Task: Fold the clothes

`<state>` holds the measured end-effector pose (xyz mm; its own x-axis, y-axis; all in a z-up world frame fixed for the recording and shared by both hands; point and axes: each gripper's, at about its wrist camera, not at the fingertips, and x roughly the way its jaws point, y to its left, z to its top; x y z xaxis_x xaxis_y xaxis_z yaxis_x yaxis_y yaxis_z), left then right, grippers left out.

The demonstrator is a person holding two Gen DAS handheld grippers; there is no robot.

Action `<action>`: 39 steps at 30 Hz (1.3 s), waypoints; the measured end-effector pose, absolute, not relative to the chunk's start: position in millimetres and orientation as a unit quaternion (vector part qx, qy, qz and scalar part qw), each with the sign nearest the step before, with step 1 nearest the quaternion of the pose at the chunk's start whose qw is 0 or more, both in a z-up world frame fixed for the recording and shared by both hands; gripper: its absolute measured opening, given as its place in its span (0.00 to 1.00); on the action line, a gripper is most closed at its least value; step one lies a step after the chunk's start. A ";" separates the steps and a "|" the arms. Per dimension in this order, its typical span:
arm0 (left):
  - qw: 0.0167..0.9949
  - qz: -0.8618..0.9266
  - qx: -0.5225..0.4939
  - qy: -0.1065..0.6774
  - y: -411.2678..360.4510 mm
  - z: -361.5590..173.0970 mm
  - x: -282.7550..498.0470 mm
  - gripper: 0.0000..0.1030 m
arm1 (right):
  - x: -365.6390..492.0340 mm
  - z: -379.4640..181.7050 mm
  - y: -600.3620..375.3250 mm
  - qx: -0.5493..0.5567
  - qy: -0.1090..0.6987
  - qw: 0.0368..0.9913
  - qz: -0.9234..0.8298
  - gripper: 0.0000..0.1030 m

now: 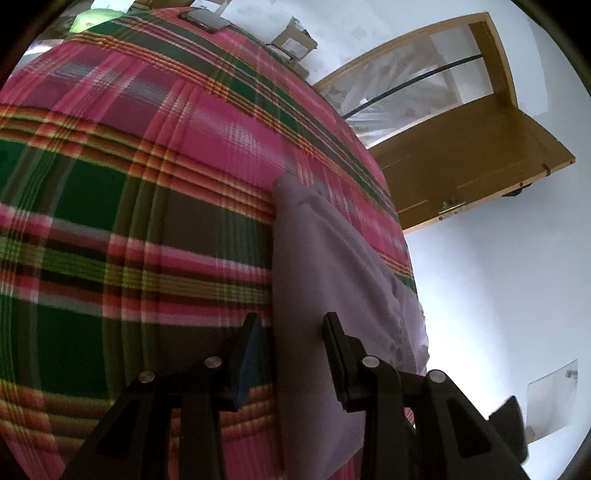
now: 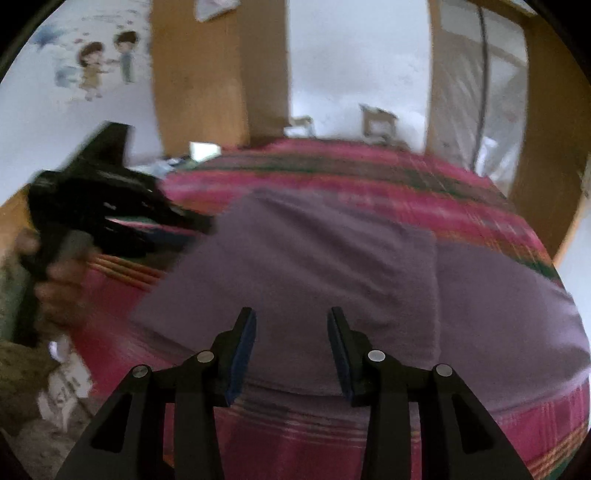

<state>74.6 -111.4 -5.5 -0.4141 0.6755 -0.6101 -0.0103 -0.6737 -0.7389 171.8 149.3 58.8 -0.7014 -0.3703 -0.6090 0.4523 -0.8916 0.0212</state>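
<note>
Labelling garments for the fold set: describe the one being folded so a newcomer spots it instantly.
Start at the bed with the pink-and-green plaid blanket. On its near side lies a plain purple garment, partly folded with one panel lying over the rest. It is the only solid-coloured, unpatterned cloth on the blanket.

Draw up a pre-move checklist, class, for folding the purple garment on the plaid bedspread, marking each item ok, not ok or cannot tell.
1. Purple garment lies on the plaid bedspread: ok.
2. Left gripper jaws apart, empty: ok.
3. Right gripper jaws apart, empty: ok.
4. Garment partly folded, one layer over another: ok.
5. Garment fully on the bed: not ok, one end hangs over the edge.
6. Phone well away from the garment: ok.
</note>
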 end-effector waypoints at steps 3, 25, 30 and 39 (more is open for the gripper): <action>0.222 0.770 -0.496 -0.335 -111.5 -7.3 80.7 0.34 | 174.0 57.4 129.4 0.319 0.068 0.257 -0.910 0.41; 0.226 0.759 -0.508 -0.339 -123.4 -7.0 93.9 0.34 | 181.0 40.8 77.9 0.329 0.094 0.302 -0.890 0.55; 0.232 0.744 -0.523 -0.344 -118.9 -7.6 89.8 0.34 | 180.0 32.6 64.6 0.327 0.112 0.287 -0.894 0.59; 0.254 0.722 -0.542 -0.346 -108.1 -9.5 87.0 0.34 | 177.6 20.9 50.8 0.323 0.148 0.226 -0.907 0.59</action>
